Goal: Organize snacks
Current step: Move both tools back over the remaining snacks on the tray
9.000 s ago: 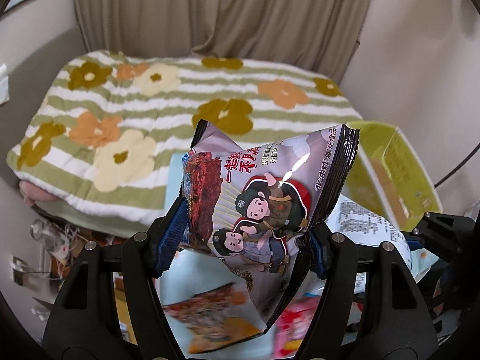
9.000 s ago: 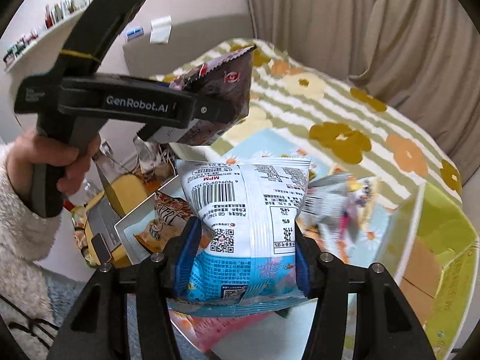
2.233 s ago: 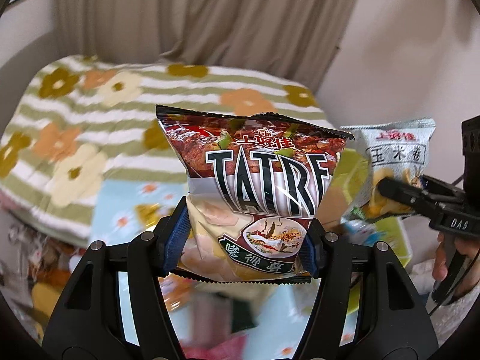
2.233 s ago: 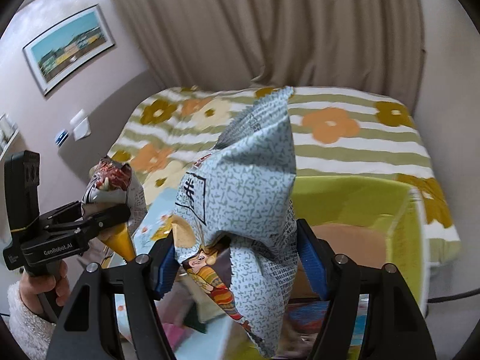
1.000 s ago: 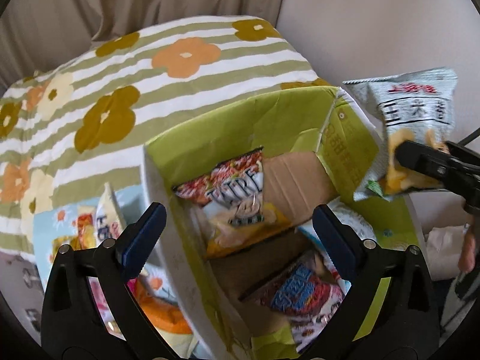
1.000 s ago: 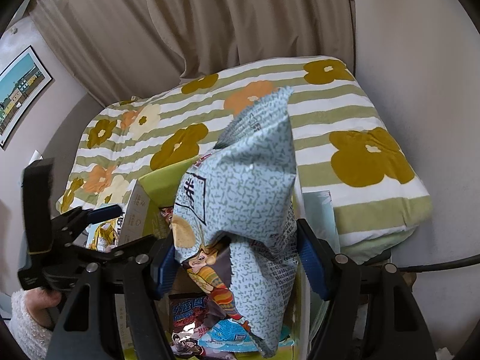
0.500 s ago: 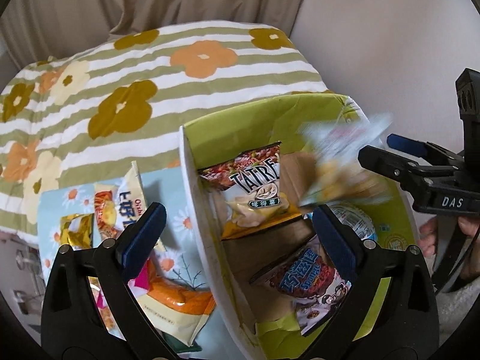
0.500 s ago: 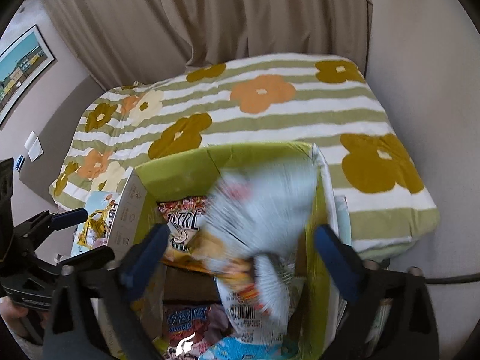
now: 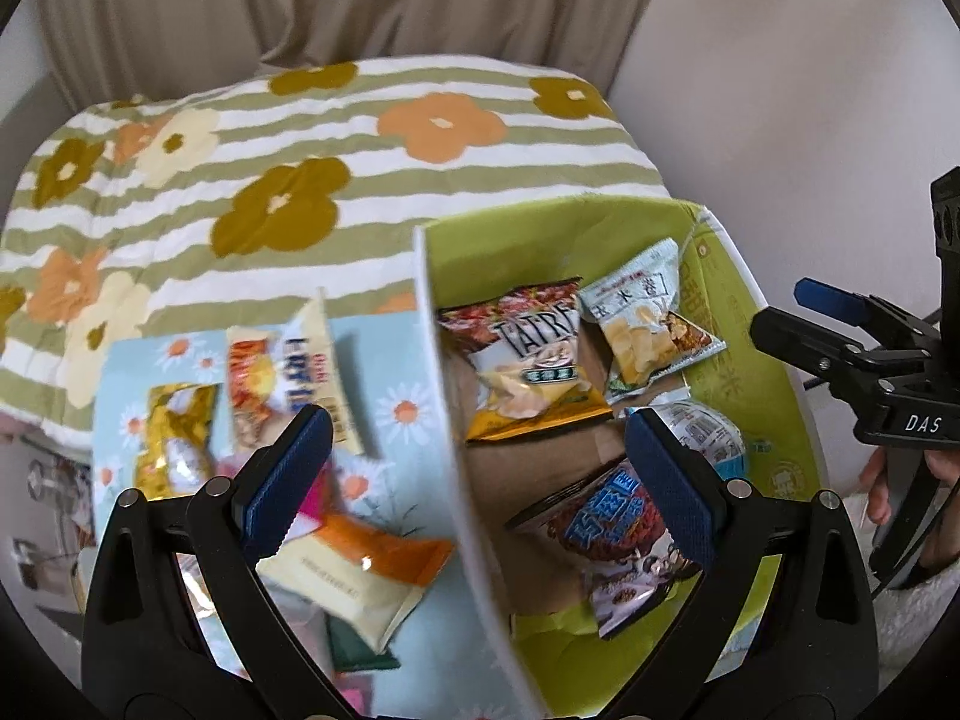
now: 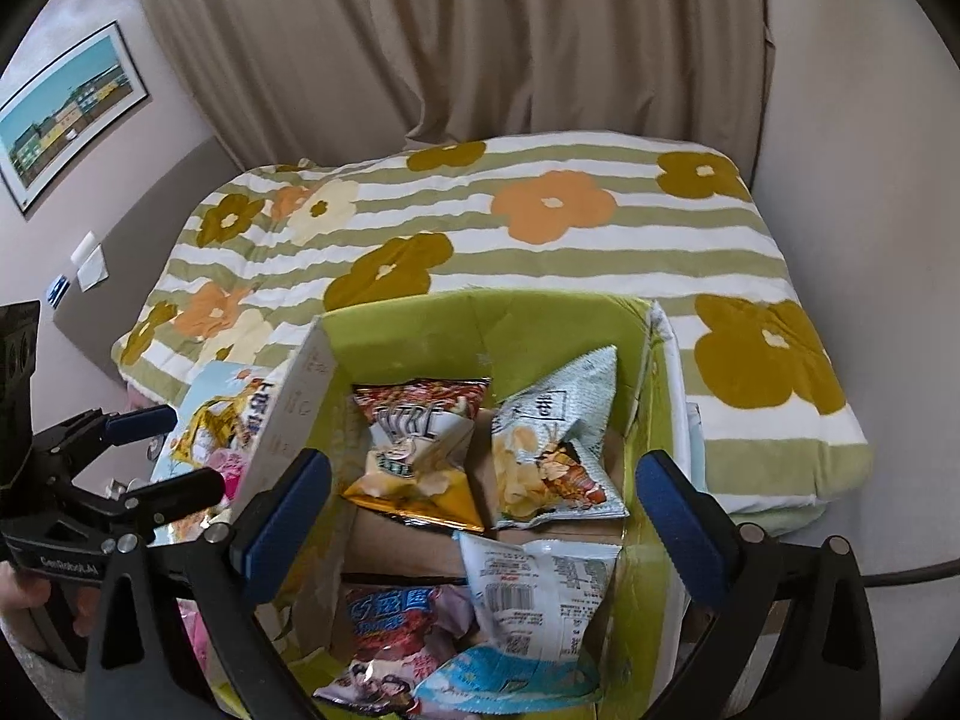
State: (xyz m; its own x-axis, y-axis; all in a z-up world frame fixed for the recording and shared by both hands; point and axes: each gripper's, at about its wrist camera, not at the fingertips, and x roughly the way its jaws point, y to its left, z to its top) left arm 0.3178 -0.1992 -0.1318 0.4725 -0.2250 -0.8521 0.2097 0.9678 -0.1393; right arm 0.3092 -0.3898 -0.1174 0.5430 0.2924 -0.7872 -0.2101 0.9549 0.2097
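Both grippers stand wide with nothing between their pads. Left gripper hangs over the near wall of the green box, straddling it. Right gripper hangs above the box interior. Inside the box, the Tatre chip bag leans at the far end, touching the pale corn-snack bag beside it; a white bag and a purple bag lie nearer. More snack packets lie outside on a blue floral mat, on the flowered bedspread.
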